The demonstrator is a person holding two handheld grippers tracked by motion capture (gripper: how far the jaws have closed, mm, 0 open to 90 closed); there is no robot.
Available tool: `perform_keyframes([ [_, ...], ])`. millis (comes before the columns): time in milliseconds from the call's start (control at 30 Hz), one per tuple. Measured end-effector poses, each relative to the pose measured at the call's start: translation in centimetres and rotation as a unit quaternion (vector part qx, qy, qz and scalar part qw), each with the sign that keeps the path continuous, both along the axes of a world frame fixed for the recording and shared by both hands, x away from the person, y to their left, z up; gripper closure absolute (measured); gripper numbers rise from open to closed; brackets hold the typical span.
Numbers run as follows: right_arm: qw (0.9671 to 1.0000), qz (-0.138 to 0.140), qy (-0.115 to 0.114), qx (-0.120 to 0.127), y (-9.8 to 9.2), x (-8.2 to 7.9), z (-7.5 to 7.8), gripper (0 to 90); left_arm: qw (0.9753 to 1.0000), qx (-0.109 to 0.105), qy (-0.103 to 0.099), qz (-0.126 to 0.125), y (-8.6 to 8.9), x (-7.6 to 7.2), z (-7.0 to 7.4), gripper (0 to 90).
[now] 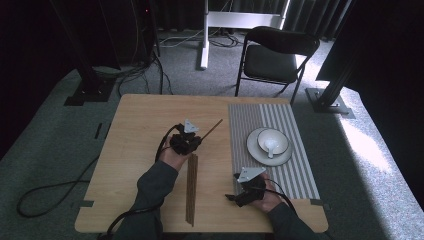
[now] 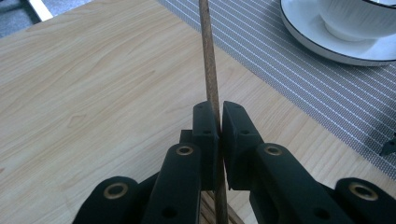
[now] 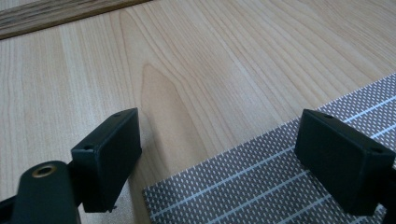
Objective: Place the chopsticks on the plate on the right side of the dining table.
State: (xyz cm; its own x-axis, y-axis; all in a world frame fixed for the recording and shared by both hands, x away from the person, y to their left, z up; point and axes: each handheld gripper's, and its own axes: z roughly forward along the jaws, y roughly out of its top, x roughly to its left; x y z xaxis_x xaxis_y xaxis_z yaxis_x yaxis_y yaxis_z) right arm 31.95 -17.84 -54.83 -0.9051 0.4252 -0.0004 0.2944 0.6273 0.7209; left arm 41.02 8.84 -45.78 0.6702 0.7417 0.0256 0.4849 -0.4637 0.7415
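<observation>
One stick (image 2: 208,60) clamped in left gripper (image 2: 219,122) beside placemat (image 2: 299,79), right gripper (image 3: 243,154) gaping; could pivot, thin grip.

In my left tool (image 2: 219,122) view the chopstick (image 2: 208,70) runs off the top edge, and its lower end disappears behind the jaws. The saucer (image 2: 327,44) and cup (image 2: 359,18) are cropped at the top right corner. From above, I can't make out what lies inside the cup.
</observation>
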Motion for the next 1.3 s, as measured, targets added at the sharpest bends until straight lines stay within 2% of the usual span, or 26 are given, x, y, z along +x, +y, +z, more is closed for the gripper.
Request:
perform_keyframes([
  [100, 1.0000, 0.005, 0.005, 0.006, 0.0, -0.1, 0.1, 15.3, 1.0000, 0.001, 0.001, -0.002, -0.2, 0.1, -0.1, 84.5],
  [600, 0.9999, 0.016, 0.001, 0.004, 0.6, -0.5, 0.0, 15.3, 0.9999, 0.003, -0.003, -0.017, -2.0, 1.0, 0.4, 84.5],
  [733, 0.9998, 0.018, 0.000, 0.003, 0.6, -0.6, 0.0, 15.2, 0.9996, -0.001, -0.007, -0.027, -2.9, 1.2, 0.4, 84.5],
  [1300, 0.9997, 0.024, -0.001, 0.000, 0.8, -0.9, 0.0, 15.0, 0.9986, 0.007, -0.011, -0.051, -6.0, 1.9, 0.3, 84.5],
])
